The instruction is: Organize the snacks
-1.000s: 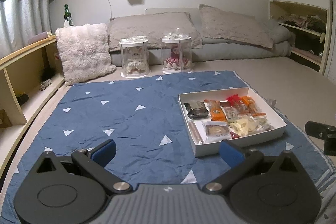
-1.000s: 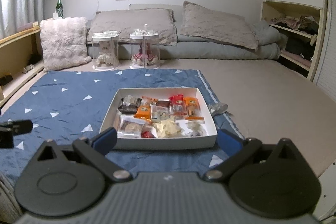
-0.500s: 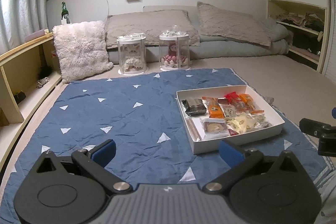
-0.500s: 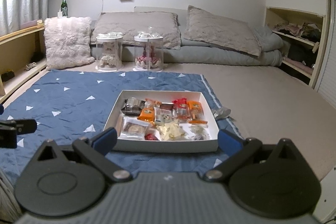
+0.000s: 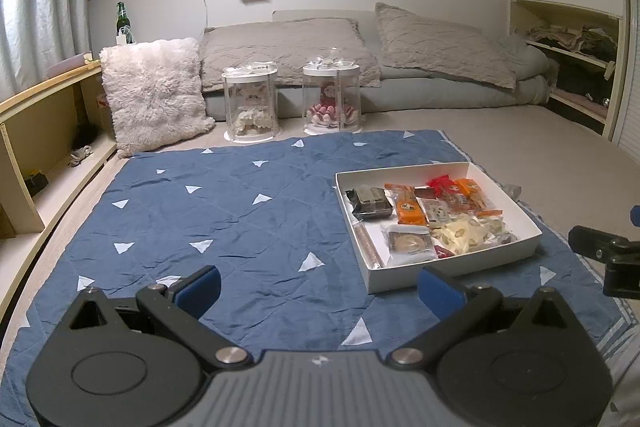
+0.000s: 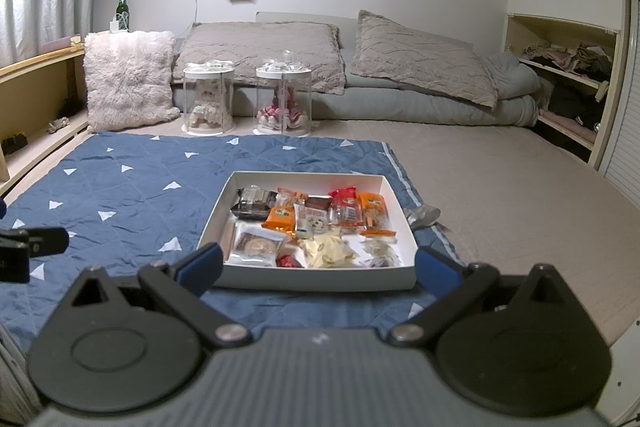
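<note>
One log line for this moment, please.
left gripper: open, empty | right gripper: open, empty | snacks: all in white box | blue mat

The left hand-held gripper is held level and pointing forward, its two blue-padded fingers spread wide apart with nothing between them. The right hand-held gripper sits in the same pose, level and forward-facing, its blue pads also spread wide and holding nothing. The two are side by side and well apart: a black finger of the right one shows at the far right edge of the left wrist view, and a black finger of the left one shows at the far left edge of the right wrist view. No hands or arms are visible.
</note>
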The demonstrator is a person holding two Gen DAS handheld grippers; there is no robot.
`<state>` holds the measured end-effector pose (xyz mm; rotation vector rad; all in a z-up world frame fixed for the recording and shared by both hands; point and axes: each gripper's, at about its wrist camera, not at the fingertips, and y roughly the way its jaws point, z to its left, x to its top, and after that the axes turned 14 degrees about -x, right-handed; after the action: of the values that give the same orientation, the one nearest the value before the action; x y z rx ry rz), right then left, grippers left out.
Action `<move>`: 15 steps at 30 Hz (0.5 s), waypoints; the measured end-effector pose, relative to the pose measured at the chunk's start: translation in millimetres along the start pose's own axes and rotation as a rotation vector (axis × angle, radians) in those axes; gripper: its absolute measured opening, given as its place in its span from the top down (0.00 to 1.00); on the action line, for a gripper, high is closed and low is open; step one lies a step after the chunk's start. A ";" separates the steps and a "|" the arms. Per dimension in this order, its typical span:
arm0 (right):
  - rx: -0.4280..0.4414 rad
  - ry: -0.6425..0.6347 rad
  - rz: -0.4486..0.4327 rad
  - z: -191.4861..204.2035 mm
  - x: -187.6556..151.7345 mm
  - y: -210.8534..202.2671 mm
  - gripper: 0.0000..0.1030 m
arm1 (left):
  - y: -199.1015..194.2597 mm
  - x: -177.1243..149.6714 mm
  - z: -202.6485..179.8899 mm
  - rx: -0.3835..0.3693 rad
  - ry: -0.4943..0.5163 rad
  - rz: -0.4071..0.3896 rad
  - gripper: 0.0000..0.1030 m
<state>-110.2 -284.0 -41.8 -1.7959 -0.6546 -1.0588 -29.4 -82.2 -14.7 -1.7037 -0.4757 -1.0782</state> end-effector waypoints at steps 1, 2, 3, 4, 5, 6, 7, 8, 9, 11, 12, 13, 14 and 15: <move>0.000 0.001 0.000 0.1 -0.1 -0.5 0.00 | 0.2 -0.2 0.2 0.000 0.000 0.000 0.00; 0.000 0.001 0.000 -0.1 0.0 -0.2 0.00 | 0.3 -0.2 0.3 0.001 0.000 0.000 0.00; 0.000 0.001 0.000 -0.2 0.1 0.1 0.00 | 0.0 0.0 0.0 0.001 -0.001 0.001 0.00; 0.000 0.001 0.000 -0.3 -0.1 -0.1 0.00 | -0.1 0.0 0.0 0.000 0.000 0.001 0.00; 0.000 0.001 0.000 -0.2 0.1 0.4 0.00 | 0.0 -0.3 0.1 0.000 0.000 0.000 0.00; 0.001 0.000 0.000 -0.7 0.1 0.4 0.00 | 0.0 -0.1 0.2 0.000 0.000 0.000 0.00; 0.001 0.000 0.000 -0.9 0.0 0.2 0.00 | 0.1 -0.1 0.3 0.000 0.001 0.001 0.00; 0.001 0.000 0.000 -0.8 0.1 0.2 0.00 | 0.0 -0.2 0.4 -0.001 0.001 0.000 0.00; 0.001 0.000 0.000 -0.7 0.1 0.4 0.00 | -0.1 0.2 0.0 -0.001 0.000 0.000 0.00; 0.001 0.000 0.000 -0.5 0.0 0.1 0.00 | 0.3 0.0 0.1 0.000 -0.001 0.000 0.00; 0.000 0.000 0.000 -0.4 -0.1 -0.1 0.00 | 0.0 0.2 -0.3 0.000 -0.001 0.000 0.00; 0.000 0.001 0.000 -0.4 0.1 0.4 0.00 | 0.2 0.0 -0.2 0.000 0.000 0.000 0.00; 0.000 0.001 0.000 -0.5 0.0 0.1 0.00 | 0.0 0.1 -0.2 0.000 0.000 0.000 0.00; -0.001 0.001 0.000 -0.5 -0.1 0.1 0.00 | 0.0 0.2 -0.2 0.000 0.000 0.001 0.00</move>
<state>-110.4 -284.5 -41.8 -1.7958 -0.6534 -1.0597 -29.4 -82.5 -14.5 -1.7038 -0.4752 -1.0778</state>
